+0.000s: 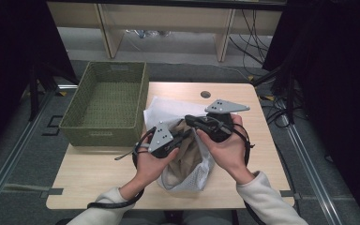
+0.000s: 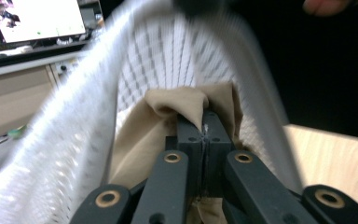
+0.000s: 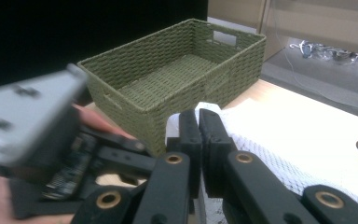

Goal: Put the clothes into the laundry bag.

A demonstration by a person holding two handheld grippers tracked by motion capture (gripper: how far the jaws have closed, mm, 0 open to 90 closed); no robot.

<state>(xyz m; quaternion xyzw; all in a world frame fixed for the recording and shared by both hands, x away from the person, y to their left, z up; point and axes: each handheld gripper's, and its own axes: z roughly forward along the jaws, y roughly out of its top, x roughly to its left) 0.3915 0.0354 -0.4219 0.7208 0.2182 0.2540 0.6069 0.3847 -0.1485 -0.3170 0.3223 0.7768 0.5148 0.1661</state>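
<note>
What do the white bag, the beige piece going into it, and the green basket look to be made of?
White bag: soft synthetic mesh by the look, with a grid of small holes, matte. Beige garment: plain woven cloth, perhaps cotton, matte, folding softly where the left gripper pinches it. Green basket: woven cord or paper rope, with regular braided rows; which fibre is unclear.

one mesh bag (image 1: 201, 176), one beige cloth (image 1: 187, 154), one basket (image 1: 105, 101)

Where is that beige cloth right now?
In the high view the beige cloth sits at the table's front middle, inside the white mesh bag, pinched by the left tool.
</note>
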